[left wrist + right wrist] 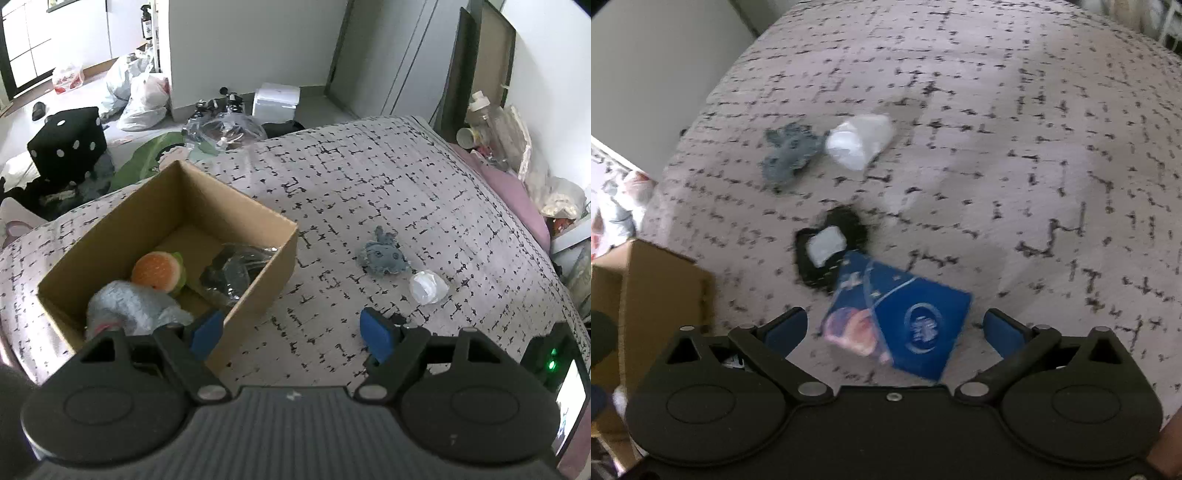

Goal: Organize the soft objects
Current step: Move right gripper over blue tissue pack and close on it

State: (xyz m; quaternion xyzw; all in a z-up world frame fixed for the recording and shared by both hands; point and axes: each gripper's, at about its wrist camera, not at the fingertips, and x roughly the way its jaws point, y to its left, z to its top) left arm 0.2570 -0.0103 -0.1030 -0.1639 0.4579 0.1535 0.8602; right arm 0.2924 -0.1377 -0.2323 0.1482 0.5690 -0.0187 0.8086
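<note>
- Left tongs (295,334), left wrist view: blue pads spread wide, nothing between them; they hang over the patterned bedspread (369,177) just beside the near corner of the cardboard box (258,280), the left pad overlapping the box edge in the picture.
- Cardboard box, same view: open-topped, resting on the bed at the left. Inside lie a burger-shaped plush (159,271), a grey plush (129,306) at the near end, and a dark item in clear wrapping (232,273) against the right wall.
- Small blue-grey plush (382,256), same view: on the bedspread right of the box, apart from it.
- White crumpled bundle (428,286), same view: just beside the blue-grey plush, nearer the camera.
- Right tongs (894,326), right wrist view: pads apart, gripping nothing, pointing down at the bed; the picture is blurred.
- Blue packet (905,314), same view: lying tilted on the bedspread between the spread pads; whether either pad touches it cannot be told.
- Black soft item with a white patch (831,251), same view: just beyond the packet, which overlaps its near edge.
- Blue-grey plush (790,155) and white bundle (858,142), same view: farther up the bed, side by side and touching.
- Cardboard box (646,295), same view: at the left edge, well left of the packet.
</note>
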